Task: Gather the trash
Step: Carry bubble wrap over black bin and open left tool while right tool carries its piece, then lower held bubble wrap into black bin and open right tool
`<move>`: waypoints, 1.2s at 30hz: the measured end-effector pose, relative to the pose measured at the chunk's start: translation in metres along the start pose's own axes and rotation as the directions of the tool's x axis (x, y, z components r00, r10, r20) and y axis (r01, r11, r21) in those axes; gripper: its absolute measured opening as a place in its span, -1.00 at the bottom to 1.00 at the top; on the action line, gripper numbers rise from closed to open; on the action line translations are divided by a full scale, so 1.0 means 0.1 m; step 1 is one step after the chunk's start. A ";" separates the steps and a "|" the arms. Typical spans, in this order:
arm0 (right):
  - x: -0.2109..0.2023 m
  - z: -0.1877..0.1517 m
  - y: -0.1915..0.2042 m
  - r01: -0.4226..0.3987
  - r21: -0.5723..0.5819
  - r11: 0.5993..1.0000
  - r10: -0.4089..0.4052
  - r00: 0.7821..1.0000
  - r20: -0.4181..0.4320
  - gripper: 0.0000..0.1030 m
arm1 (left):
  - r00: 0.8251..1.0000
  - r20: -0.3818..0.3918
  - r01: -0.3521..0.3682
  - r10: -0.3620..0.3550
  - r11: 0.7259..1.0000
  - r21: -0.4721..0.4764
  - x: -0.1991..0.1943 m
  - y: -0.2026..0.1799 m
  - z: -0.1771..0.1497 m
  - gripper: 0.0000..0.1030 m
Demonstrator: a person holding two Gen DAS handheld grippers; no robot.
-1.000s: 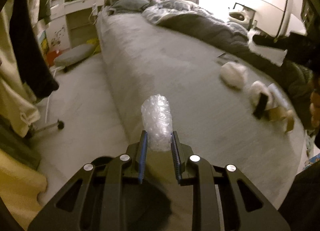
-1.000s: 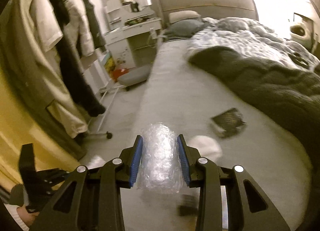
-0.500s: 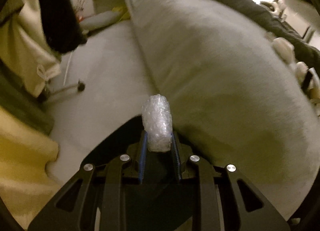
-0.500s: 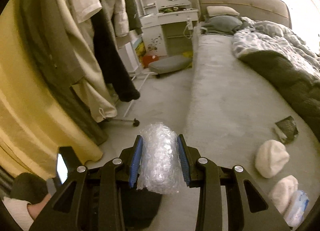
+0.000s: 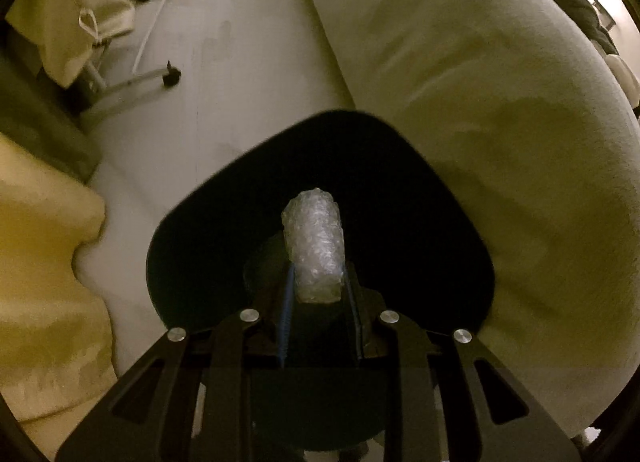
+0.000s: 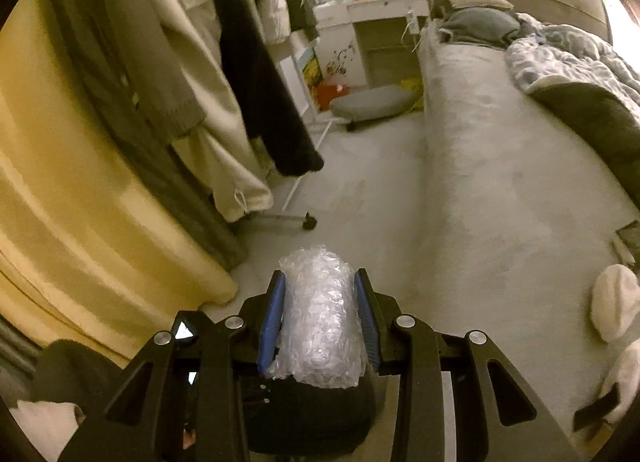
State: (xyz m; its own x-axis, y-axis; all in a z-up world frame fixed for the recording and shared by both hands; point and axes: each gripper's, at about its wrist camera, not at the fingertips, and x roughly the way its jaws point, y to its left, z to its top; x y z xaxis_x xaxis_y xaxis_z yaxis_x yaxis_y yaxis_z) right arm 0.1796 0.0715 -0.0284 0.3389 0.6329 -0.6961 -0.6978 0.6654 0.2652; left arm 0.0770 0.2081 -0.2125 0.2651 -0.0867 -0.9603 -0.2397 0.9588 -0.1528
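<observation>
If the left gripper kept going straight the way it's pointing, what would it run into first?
Most likely the black bin below it. The left gripper, shut on a bubble wrap roll, points down into the dark opening; how deep that goes is unclear.

The left gripper (image 5: 316, 298) points steeply down, the right gripper (image 6: 318, 326) slants downward, both clamped tight.
</observation>
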 end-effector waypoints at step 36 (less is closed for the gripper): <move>1.42 -0.48 0.27 0.005 -0.020 1.000 -0.011 0.950 -0.314 -0.30 | 0.893 0.446 -0.072 0.060 0.997 0.011 -1.32 0.49 0.01 0.10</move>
State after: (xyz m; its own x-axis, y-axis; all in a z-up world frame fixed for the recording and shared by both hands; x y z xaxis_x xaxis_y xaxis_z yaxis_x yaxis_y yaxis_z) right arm 0.1784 0.1599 -0.1520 0.1316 0.4697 -0.8730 -0.7087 0.6604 0.2485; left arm 0.0311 0.2669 -0.0931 0.6387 0.1006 -0.7629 -0.2483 0.9653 -0.0806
